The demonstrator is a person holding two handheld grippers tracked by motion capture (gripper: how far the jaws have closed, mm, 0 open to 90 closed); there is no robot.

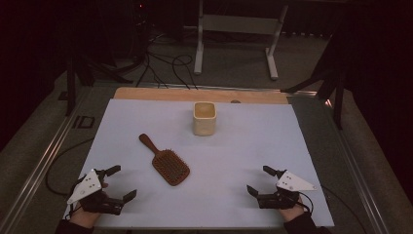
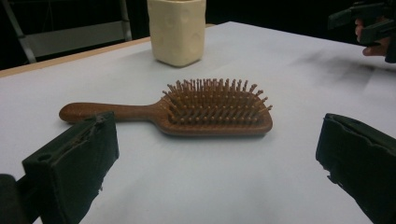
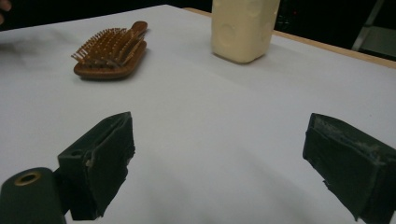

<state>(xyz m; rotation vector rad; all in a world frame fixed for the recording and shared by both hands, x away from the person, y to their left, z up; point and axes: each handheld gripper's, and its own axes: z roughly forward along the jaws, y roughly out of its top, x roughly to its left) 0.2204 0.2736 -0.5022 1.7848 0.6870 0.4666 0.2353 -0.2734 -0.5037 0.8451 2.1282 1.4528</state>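
Two grippers sit at the near edge of my white table (image 1: 272,131): the left gripper (image 1: 122,184) at the near left, the right gripper (image 1: 259,180) at the near right, each with its jaws spread wide apart and nothing between them. Farther in, left of centre, I see the wooden hairbrush (image 1: 165,161) lying bristles up, handle pointing far-left. Beyond it, near the far edge, stands the cream cup (image 1: 204,118), upright.

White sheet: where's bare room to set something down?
The right half of the white sheet, between the cup and the right gripper, is bare. So is the near strip between both grippers. Tighter: the hairbrush lies close to the left gripper.
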